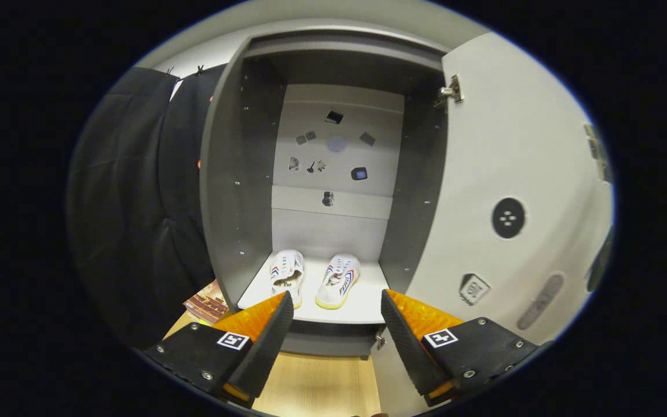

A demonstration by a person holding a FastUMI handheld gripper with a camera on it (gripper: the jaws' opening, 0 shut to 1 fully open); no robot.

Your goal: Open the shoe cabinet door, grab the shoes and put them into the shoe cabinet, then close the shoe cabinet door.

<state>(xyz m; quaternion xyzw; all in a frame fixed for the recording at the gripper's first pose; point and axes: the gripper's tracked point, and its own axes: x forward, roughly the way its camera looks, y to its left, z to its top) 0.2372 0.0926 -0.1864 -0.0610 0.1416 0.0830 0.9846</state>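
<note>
Two shoes (313, 278) sit inside the open cabinet (241, 174); the gripper (337, 310) jaws gape empty.

The shoe cabinet (235, 174) at the frame's centre has dark grey side walls and a pale grey back panel dotted with small dark stickers. Its open door (513, 174), at the right, is light grey. Low in the middle, both shoes (316, 278) are white with red and blue stripes and seemingly yellowish soles. The floor (316, 385) at the bottom is light wood grain.
</note>
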